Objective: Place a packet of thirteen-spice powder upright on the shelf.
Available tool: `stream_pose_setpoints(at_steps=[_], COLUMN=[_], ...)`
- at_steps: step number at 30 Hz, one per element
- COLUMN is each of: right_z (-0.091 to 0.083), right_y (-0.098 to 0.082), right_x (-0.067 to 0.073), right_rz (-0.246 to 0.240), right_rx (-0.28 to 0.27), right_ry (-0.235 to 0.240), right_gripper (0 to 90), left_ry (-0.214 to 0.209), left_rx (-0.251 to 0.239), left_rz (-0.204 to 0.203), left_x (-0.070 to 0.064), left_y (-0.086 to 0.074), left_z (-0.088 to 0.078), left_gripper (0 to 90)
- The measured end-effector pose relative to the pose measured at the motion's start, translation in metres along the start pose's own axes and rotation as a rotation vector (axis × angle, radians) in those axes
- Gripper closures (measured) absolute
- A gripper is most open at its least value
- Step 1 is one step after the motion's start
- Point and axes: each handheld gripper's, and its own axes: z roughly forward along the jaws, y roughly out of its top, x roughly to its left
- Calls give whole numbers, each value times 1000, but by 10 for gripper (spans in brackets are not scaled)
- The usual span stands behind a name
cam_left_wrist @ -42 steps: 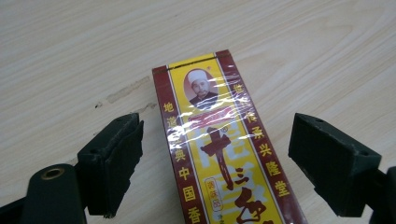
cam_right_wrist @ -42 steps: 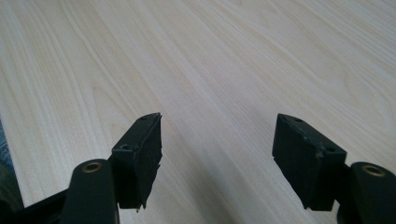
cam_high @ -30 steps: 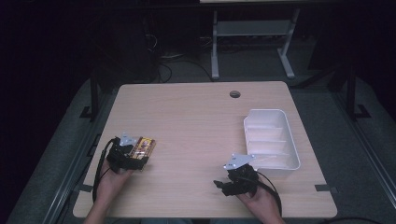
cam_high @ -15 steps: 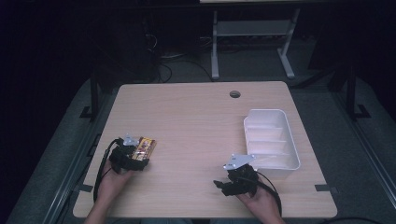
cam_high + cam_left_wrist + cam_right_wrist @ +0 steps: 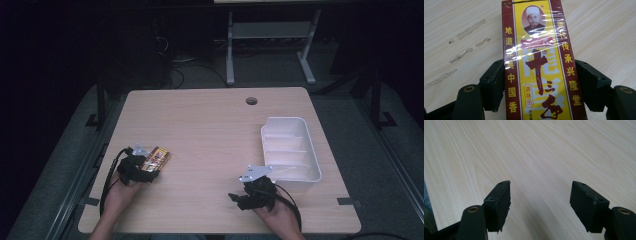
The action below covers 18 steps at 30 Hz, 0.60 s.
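Wood-grain table [image 5: 215,130] (dark room)

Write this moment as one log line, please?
left gripper: shut on box | right gripper: open, holding nothing | tray: empty

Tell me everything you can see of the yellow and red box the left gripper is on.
The box is a slim rectangular carton, yellow on its face with dark red borders, Chinese characters and a small portrait near its far end, wrapped in glossy clear film. It lies flat on the wooden table near the left front, long axis pointing away from the left gripper. That gripper's two black jaws press its long sides around the near half. Nothing else touches it; whether it is lifted off the table cannot be told.
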Motion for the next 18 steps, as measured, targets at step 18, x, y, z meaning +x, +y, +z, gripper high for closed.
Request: stream_pose_setpoints(at_steps=[18], right_z=[-3], right_y=[0], right_x=[-4], right_rz=[81], right_rx=[-52], right_ry=[42], right_gripper=[223], left_ry=[-44], left_rx=[-129], left_rz=[161], left_x=[-47], left_y=[15], left_z=[-19], left_gripper=[306])
